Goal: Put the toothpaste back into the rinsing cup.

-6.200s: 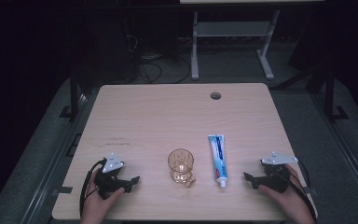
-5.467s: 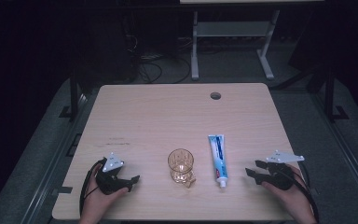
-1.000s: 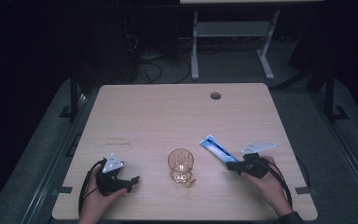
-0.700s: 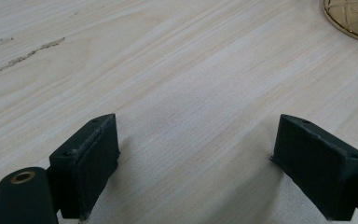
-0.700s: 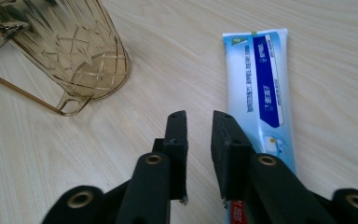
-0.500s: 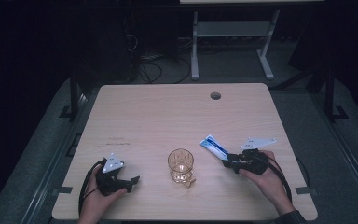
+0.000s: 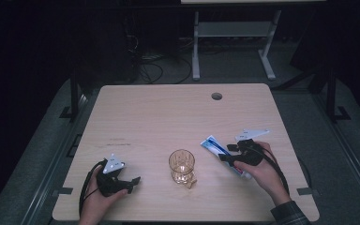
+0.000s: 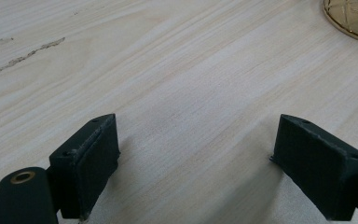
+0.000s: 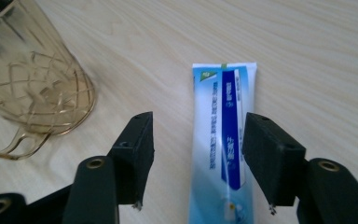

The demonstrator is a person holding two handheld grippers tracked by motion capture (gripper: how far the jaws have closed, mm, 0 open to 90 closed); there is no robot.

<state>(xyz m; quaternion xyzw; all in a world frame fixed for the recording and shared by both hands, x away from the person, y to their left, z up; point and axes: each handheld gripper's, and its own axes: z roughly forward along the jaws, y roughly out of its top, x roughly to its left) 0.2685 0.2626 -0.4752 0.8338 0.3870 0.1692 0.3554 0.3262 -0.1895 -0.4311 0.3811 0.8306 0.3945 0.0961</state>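
A blue and white toothpaste tube lies at an angle on the wooden table, its flat end pointing to the far left. My right gripper is open, one jaw on each side of the tube; a gap shows at the left jaw. An amber glass mug stands upright just left of the tube. My left gripper rests open near the front left edge with bare table between its jaws. The mug's base sits far ahead of it.
A round cable hole is at the table's far side. Behind the table stand a white desk frame and loose cables on the dark floor. Bare wood spreads across the far half of the table.
Since six seconds ago my right gripper came in from the right edge to the tube, and the tube has turned slantwise. Over the last second it barely shifted. The left gripper stayed put.
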